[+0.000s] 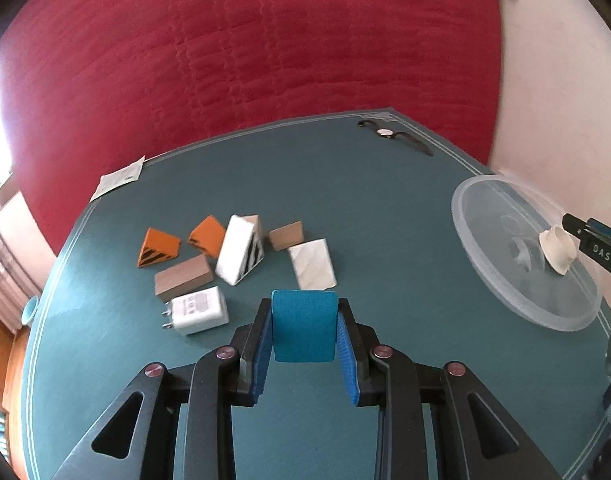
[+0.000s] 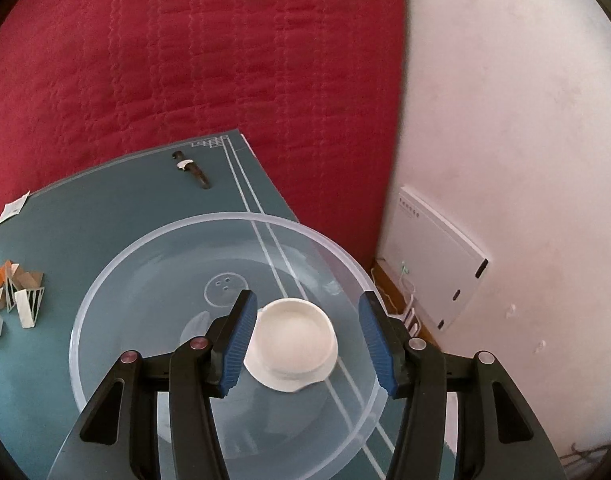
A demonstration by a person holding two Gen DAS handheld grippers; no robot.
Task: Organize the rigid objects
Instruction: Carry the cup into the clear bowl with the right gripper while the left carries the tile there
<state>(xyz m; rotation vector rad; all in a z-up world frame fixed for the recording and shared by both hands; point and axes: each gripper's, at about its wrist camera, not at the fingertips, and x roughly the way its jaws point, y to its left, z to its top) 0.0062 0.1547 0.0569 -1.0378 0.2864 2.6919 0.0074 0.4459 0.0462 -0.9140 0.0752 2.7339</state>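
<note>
My left gripper (image 1: 304,312) is shut on a blue block (image 1: 303,326) and holds it above the teal mat (image 1: 325,184). Beyond it lie several loose pieces: orange wedges (image 1: 158,248), brown blocks (image 1: 183,278), a white striped wedge (image 1: 241,254), a white marbled block (image 1: 312,264) and a white charger plug (image 1: 197,311). My right gripper (image 2: 305,300) is open over the clear plastic bowl (image 2: 105,304). A small white cup-shaped piece (image 2: 293,344) lies in the bowl between the fingers, apart from them. It also shows in the left wrist view (image 1: 557,246).
A wristwatch (image 1: 393,136) lies at the mat's far edge. A paper slip (image 1: 117,178) sits at the far left corner. A red quilt (image 1: 245,48) lies behind the mat. A white wall (image 2: 525,120) and a white box (image 2: 437,256) stand to the right.
</note>
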